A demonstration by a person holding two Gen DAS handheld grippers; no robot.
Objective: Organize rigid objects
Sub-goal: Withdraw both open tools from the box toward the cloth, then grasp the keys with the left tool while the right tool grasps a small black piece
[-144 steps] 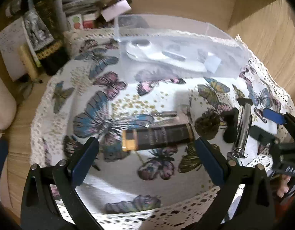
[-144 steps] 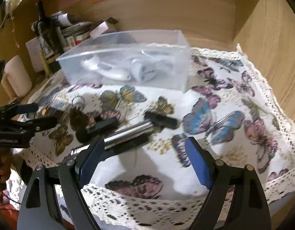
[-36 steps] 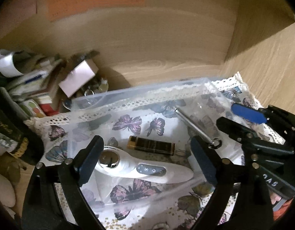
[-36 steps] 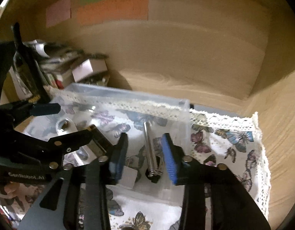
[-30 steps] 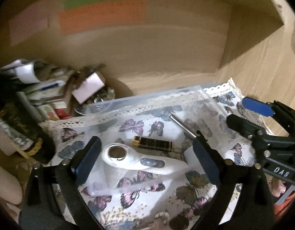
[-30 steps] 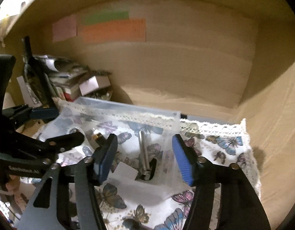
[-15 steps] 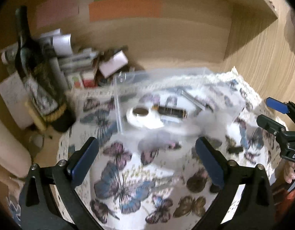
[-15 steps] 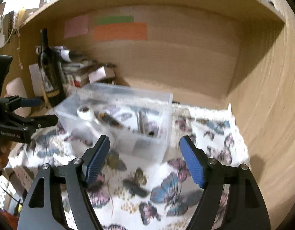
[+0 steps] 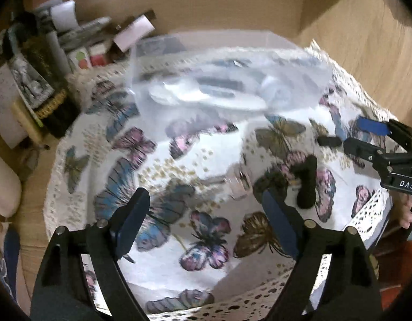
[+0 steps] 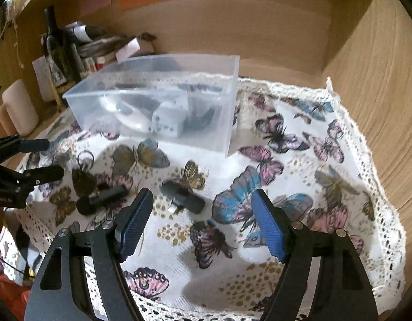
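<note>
Roughly halfway, I'd say. The clear bin (image 10: pixel 152 107) at the back of the bench already holds several items (white gadget, others blurry). A black mic (image 10: pixel 101 199), a small black dongle (image 10: pixel 183 196) and a keyring (image 10: pixel 84 172) lie loose on the butterfly cloth (image 10: pixel 286 187). Left gripper (image 9: pixel 206 214) and right gripper (image 10: pixel 201 222) both have fingers spread, holding nothing.

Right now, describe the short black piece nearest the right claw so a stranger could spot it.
Start at the clear plastic bin on the butterfly cloth. In front of it lies a short black clip. Unlike the black microphone to its left, it has no rounded foam tip.
</note>
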